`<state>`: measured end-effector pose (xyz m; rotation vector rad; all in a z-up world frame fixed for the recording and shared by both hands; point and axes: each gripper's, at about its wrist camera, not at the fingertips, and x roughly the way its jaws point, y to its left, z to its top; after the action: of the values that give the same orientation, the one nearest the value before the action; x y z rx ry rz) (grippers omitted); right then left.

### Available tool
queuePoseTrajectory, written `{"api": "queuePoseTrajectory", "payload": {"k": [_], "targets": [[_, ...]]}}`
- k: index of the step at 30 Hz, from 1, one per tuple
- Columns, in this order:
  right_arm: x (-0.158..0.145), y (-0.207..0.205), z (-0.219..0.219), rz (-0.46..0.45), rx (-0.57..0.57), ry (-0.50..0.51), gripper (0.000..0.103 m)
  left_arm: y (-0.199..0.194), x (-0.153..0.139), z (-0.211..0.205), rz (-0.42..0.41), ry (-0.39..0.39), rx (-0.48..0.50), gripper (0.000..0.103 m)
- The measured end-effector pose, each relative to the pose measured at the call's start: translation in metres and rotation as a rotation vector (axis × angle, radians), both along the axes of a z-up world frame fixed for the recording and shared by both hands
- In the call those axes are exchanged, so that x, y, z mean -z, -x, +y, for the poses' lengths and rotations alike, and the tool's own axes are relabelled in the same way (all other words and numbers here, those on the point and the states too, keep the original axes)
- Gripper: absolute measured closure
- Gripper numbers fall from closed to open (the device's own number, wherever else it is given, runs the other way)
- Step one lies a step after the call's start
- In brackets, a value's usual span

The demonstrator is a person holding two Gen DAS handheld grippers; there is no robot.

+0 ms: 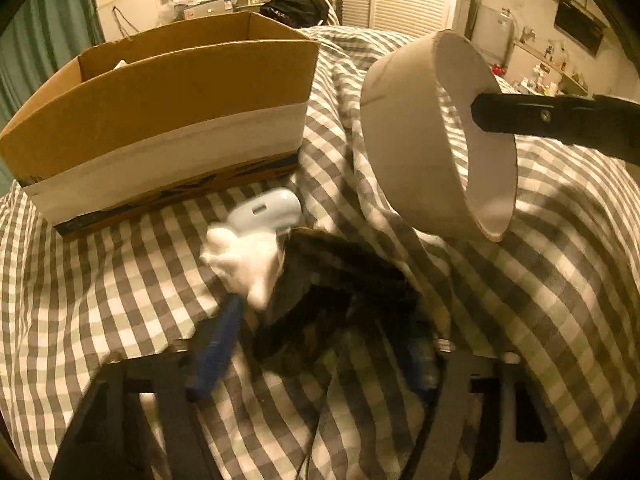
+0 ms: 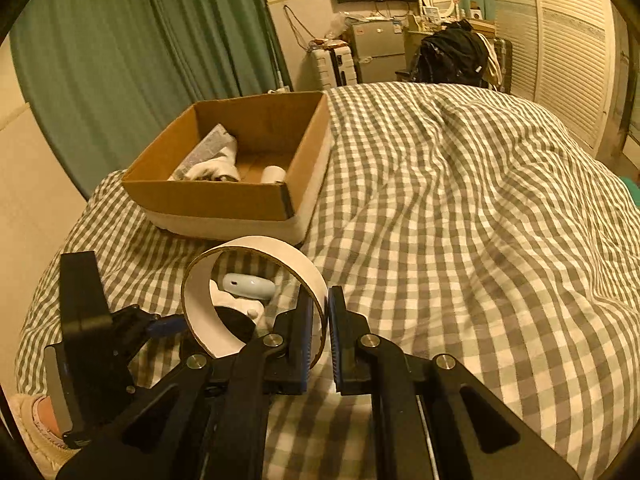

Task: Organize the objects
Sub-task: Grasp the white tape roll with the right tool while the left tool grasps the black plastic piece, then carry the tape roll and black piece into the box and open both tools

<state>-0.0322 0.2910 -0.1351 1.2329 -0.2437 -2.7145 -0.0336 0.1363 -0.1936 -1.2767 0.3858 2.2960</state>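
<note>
My right gripper (image 2: 320, 320) is shut on the wall of a wide white tape ring (image 2: 208, 320) and holds it above the checked bedspread; the ring also shows in the left wrist view (image 1: 408, 152). My left gripper (image 1: 316, 320) straddles a black-and-white cloth bundle (image 1: 312, 280) lying on the bed, blurred. A pale blue oval gadget (image 1: 268, 210) lies just beyond the bundle, also visible through the ring (image 2: 248, 286). An open cardboard box (image 2: 240, 200) stands farther back left.
The box holds a grey cloth (image 2: 212, 148) and a small white cylinder (image 2: 274, 174). The checked bedspread (image 2: 460, 220) spreads to the right. Green curtains (image 2: 140, 40) hang behind the box. A black bag (image 2: 452, 56) sits past the bed's far end.
</note>
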Motion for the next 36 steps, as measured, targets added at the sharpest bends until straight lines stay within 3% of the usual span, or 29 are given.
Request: {"api": "queuePoseTrajectory", "payload": {"k": [1,2,8,36], "targets": [[0.001,0.000,0.001,-0.004,0.003,-0.001,0.095,-0.001,0.001,-0.001,-0.024,-0.010,0.009,0.061],[0.002,0.000,0.001,-0.006,0.005,-0.003,0.095,0.000,0.004,-0.002,-0.049,-0.022,0.012,0.064],[0.002,-0.001,0.000,-0.004,0.008,-0.018,0.095,-0.005,-0.003,-0.005,-0.015,-0.020,0.010,0.069],[-0.053,-0.052,-0.018,0.123,0.008,-0.046,0.095,-0.042,-0.071,-0.062,0.063,-0.122,-0.129,0.076]]}}
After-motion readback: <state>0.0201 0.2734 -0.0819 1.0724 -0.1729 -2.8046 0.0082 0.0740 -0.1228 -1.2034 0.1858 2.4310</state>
